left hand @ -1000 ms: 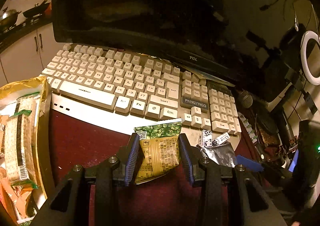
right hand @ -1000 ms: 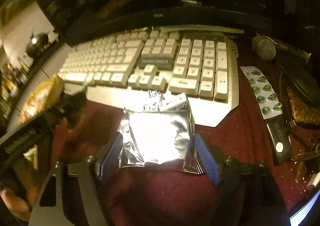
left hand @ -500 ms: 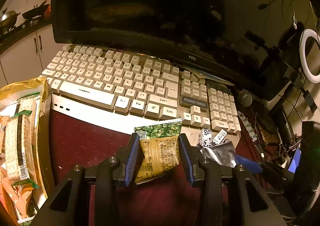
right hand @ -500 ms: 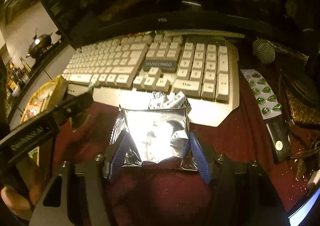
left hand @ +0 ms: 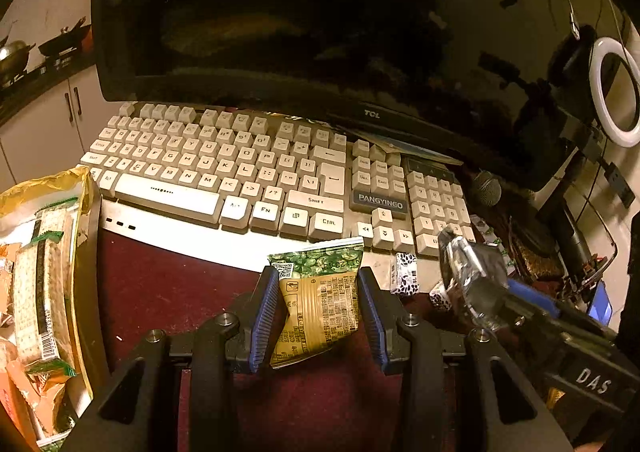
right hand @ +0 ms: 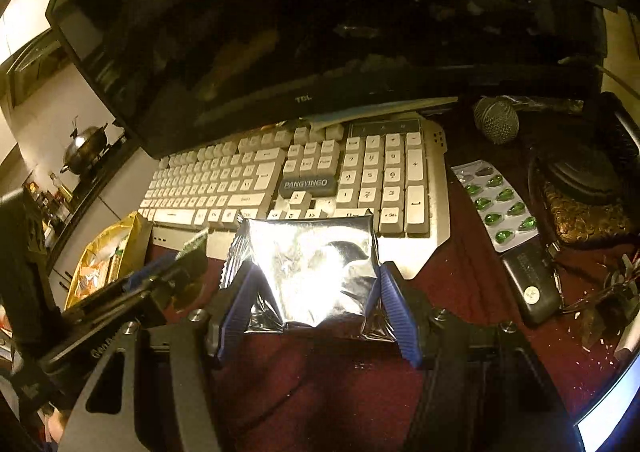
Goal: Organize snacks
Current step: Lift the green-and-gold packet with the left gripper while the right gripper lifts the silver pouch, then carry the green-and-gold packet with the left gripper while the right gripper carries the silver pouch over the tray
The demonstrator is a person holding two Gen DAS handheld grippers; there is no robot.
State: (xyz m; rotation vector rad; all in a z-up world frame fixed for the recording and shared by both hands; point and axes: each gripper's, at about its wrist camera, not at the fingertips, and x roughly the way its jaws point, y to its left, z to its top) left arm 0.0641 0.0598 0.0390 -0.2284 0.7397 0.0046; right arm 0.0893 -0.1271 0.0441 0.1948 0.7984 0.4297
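The silver foil packet (right hand: 312, 272), a second ago flat by the keyboard (right hand: 304, 176), now rides clear of its front edge — the right gripper (right hand: 318, 308) has clamped it and lifted. The left gripper (left hand: 318, 312) (unmoved) pinches the green-and-gold snack packet (left hand: 320, 300) just before the keyboard — both look ready for the snack bag (left hand: 82, 220) at its left end.

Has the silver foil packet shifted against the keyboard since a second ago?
Yes. The silver foil packet, clamped in the right gripper, has risen: its top edge now covers the bottom key row of the keyboard, where earlier it sat below the keyboard's front edge.

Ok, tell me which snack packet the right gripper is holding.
The plain silver foil packet, pinched in the right gripper. The green-topped printed packet sits in the left gripper.
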